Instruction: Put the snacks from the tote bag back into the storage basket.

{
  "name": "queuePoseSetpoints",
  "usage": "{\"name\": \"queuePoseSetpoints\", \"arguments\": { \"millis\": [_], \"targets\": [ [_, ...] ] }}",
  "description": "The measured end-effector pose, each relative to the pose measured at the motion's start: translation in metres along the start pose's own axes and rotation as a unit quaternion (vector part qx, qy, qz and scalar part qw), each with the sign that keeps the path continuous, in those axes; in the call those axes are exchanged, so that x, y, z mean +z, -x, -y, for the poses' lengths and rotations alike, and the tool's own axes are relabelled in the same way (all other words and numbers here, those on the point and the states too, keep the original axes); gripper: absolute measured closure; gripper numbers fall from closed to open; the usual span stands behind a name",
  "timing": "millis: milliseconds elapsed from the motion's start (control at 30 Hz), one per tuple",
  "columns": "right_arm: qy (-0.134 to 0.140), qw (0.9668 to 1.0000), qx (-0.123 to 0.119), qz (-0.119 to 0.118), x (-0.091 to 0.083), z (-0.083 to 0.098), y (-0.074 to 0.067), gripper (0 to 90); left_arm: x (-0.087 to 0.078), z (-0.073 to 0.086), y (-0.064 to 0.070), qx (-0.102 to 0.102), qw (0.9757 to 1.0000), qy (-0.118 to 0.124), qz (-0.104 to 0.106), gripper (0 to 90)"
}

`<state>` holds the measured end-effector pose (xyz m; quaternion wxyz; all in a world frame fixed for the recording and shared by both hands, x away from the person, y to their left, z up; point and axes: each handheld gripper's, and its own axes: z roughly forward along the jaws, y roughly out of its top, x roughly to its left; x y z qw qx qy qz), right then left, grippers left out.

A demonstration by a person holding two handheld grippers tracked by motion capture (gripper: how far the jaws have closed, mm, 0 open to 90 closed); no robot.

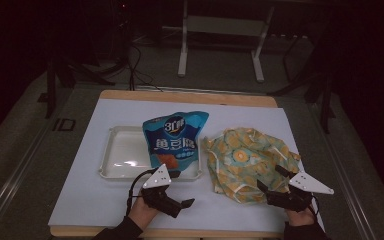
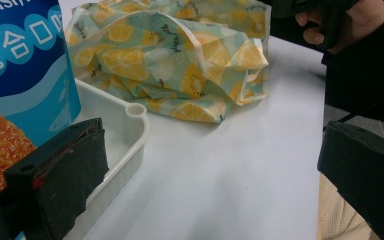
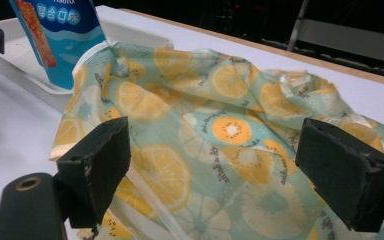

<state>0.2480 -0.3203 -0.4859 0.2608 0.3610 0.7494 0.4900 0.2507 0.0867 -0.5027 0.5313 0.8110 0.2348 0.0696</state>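
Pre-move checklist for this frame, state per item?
1. Left gripper open: ok, jaws spread wide in its own view, nothing between them.
2. Right gripper open: ok, jaws apart over the fruit-print bag.
3. Right jaws touching the fabric: cannot tell.
4. Blue snack pouch lying in the white tray: ok, its lower edge hangs over the tray's near rim.
5. Fruit-print bag open enough to take the pouch: cannot tell, it lies crumpled on the white sheet and no mouth is plain.
6. Bag clear of the tray: not ok, it meets the tray's right corner.
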Motion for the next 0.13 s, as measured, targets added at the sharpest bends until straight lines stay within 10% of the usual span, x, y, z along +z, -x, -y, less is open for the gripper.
{"name": "queuePoseSetpoints", "arguments": {
  "millis": [133],
  "targets": [
    [0.002,1.0000,0.000,0.002,-0.0002,0.0001,-0.0006,14.2,0.0010,0.0004,0.0004,0.000,1.0000,-0.003,0.001,0.2]
  ]
}}
